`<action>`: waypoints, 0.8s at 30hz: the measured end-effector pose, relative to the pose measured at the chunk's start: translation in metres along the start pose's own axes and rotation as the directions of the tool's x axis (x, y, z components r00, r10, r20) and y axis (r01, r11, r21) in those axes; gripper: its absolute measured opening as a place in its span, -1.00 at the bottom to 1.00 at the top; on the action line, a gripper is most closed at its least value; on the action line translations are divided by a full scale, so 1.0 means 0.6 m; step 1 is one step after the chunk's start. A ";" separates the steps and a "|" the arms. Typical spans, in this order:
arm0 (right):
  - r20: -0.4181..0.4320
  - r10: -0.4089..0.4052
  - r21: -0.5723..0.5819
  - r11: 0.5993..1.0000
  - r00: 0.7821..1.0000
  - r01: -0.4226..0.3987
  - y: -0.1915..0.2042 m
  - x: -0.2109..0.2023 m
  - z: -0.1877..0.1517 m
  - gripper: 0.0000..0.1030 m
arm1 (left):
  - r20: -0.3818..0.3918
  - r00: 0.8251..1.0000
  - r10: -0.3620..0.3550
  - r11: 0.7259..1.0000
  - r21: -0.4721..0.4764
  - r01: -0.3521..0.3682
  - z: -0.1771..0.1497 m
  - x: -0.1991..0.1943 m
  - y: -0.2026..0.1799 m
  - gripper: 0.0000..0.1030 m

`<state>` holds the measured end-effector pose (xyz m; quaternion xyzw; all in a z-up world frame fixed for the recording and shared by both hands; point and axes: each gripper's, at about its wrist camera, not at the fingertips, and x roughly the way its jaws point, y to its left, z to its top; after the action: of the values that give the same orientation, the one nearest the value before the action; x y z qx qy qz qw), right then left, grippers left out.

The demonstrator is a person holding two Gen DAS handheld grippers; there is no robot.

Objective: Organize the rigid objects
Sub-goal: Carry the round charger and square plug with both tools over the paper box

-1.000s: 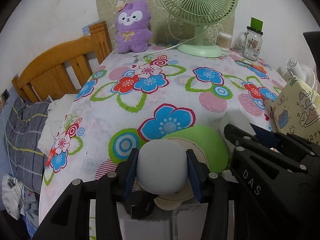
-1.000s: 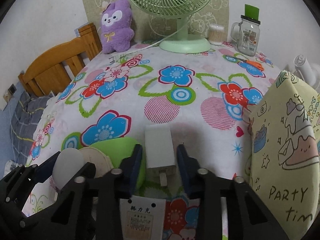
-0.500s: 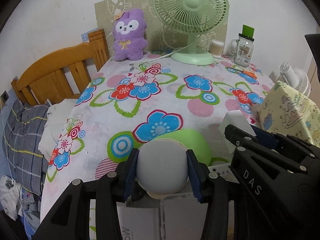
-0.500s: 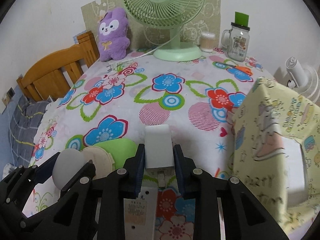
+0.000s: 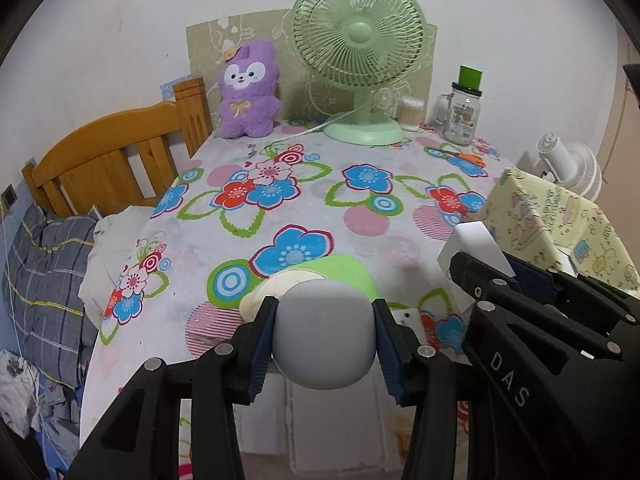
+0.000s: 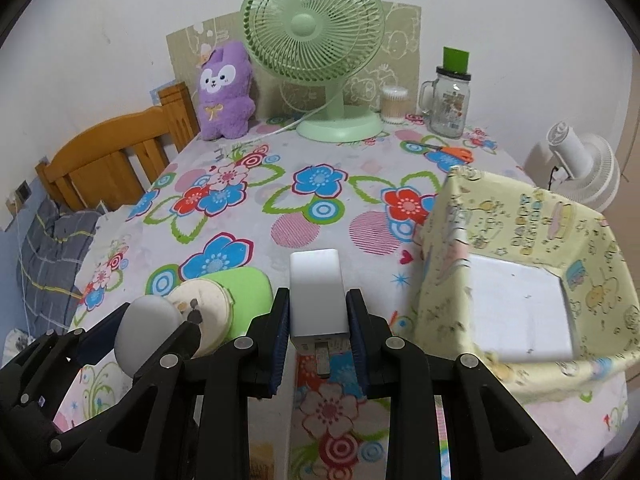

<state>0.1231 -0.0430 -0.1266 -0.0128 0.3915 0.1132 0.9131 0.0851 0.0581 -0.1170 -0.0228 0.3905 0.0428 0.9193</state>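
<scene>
My left gripper (image 5: pixel 325 318) is shut on a rounded pale grey case (image 5: pixel 325 340), held above the near edge of the flowered table (image 5: pixel 304 208). My right gripper (image 6: pixel 317 306) is shut on a white charger block (image 6: pixel 317 292) whose metal prongs point back toward the camera. The two grippers are side by side, each showing in the other's view: the left gripper (image 6: pixel 160 332) with the grey case (image 6: pixel 144 332), and the white charger block (image 5: pixel 474 246). A yellow cartoon-print box (image 6: pixel 520 236) with an open top and a white inside stands just right of the right gripper.
A green pad (image 6: pixel 248 292) and a beige round disc (image 6: pixel 206 308) lie near the front edge. At the back stand a green fan (image 6: pixel 316 40), a purple plush (image 6: pixel 224 92), a swab tub (image 6: pixel 394 106), a glass jar mug (image 6: pixel 448 104) and orange scissors (image 6: pixel 452 152). A wooden headboard (image 5: pixel 116 160) stands left.
Both grippers have risen and drawn back with their objects still held. More of the table shows, and the yellow box's open top with its white inside has come into the right wrist view.
</scene>
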 end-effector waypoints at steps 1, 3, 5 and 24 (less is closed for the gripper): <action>0.002 0.000 0.003 1.000 1.000 0.000 -0.003 -0.007 -0.003 -0.40 | 0.000 1.000 -0.003 1.000 0.001 0.003 -0.002 -0.005 -0.004 -0.07; 0.008 -0.002 0.005 1.000 1.000 0.002 -0.006 -0.017 -0.007 -0.40 | 0.001 1.000 -0.009 1.000 0.005 0.009 -0.005 -0.013 -0.011 -0.07; 0.015 -0.004 0.006 1.000 1.000 0.004 -0.010 -0.030 -0.011 -0.40 | 0.005 1.000 -0.010 1.000 0.011 0.010 -0.008 -0.021 -0.019 -0.07; 0.093 -0.022 0.027 0.999 0.995 0.019 -0.065 -0.142 -0.026 -0.43 | 0.070 0.997 -0.037 0.999 0.041 0.034 -0.012 -0.106 -0.083 -0.07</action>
<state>0.0635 -0.0997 -0.0790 0.0005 0.3495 0.0992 0.9317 0.0411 0.0041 -0.0757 -0.0098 0.3581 0.0196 0.9334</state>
